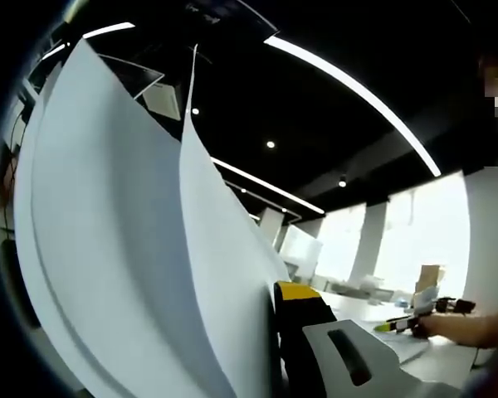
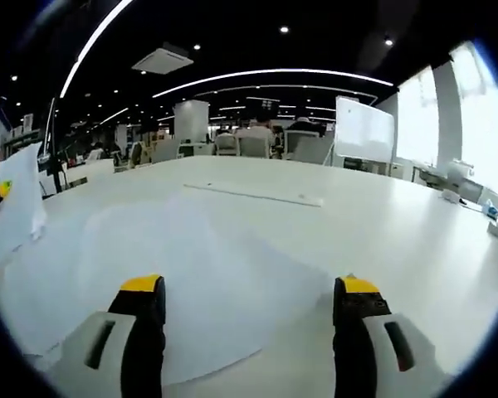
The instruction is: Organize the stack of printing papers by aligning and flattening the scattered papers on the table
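Observation:
Several white printing sheets (image 1: pixel 133 249) stand upright and bowed, rising from my left gripper (image 1: pixel 270 303), which is shut on their lower edge. One yellow-tipped jaw shows beside them; the other is hidden behind the paper. In the right gripper view the same held sheets (image 2: pixel 17 203) hang at the far left above the table. My right gripper (image 2: pixel 249 290) is open, low over the white table (image 2: pixel 398 232). Loose sheets (image 2: pixel 191 265) lie flat and overlapping under and between its jaws. The right gripper (image 1: pixel 402 325) appears small at the far right, on a person's arm.
A long thin white strip (image 2: pixel 257 193) lies across the middle of the table. Office chairs and desks (image 2: pixel 249 143) stand beyond the far edge. Small items (image 2: pixel 490 211) sit near the right edge by the windows.

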A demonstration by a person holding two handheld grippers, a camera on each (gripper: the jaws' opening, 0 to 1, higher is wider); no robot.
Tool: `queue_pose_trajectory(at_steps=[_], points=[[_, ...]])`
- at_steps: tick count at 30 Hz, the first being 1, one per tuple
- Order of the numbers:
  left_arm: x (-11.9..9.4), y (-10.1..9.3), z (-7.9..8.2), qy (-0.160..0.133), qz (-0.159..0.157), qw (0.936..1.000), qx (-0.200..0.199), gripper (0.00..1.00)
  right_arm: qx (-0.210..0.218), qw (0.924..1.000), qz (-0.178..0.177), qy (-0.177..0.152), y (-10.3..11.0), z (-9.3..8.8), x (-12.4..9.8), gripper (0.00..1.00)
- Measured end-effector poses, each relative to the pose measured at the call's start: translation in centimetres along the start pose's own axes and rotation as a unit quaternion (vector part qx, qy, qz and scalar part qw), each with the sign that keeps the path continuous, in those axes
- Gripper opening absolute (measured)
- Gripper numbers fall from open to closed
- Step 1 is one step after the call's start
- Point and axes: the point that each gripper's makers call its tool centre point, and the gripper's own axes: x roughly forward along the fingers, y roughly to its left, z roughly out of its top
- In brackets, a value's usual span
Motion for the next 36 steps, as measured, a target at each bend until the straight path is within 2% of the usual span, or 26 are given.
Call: queue_pose_trajectory(at_steps=[13, 21, 23, 25, 26, 28, 31, 34, 36], points=[[-0.1, 0.1, 0.1, -0.002, 0.000, 1.0000, -0.002, 0.10, 0.004, 0.9999, 0.010, -0.001, 0.7, 0.0, -0.1, 0.69], [-0.1, 0.1, 0.1, -0.003, -0.001, 1.0000, -0.004, 0.10, 0.012, 0.9999, -0.004, -0.001, 0.4, -0.1, -0.2, 0.56], [-0.1, 0.1, 0.1, -0.004, -0.001, 1.0000, -0.004, 0.10, 0.015, 0.9998, -0.013, -0.002, 0.0, -0.1, -0.2, 0.49], [-0.1, 0.1, 0.1, -0.004, -0.001, 1.0000, -0.005, 0.10, 0.024, 0.9992, -0.031, -0.001, -0.9, -0.3, -0.7, 0.36], [-0.1, 0.1, 0.1, -0.004, -0.001, 1.0000, -0.005, 0.10, 0.033, 0.9987, -0.040, 0.002, -1.3, -0.5, -1.0, 0.24], [-0.1, 0.1, 0.1, -0.004, -0.001, 1.0000, -0.005, 0.10, 0.051, 0.9978, -0.043, 0.001, -1.6, -0.5, -1.2, 0.14], [-0.1, 0.1, 0.2, -0.003, -0.001, 1.0000, -0.005, 0.10, 0.080, 0.9964, -0.027, -0.002, -1.7, -0.4, -1.4, 0.11], [-0.1, 0.1, 0.2, -0.005, -0.001, 1.0000, -0.005, 0.10, 0.070, 0.9970, -0.033, 0.004, -1.7, -0.6, -1.5, 0.02], [-0.1, 0.1, 0.2, -0.005, -0.001, 1.0000, -0.006, 0.10, 0.070, 0.9970, -0.033, 0.004, -1.7, -0.6, -1.5, 0.01]])
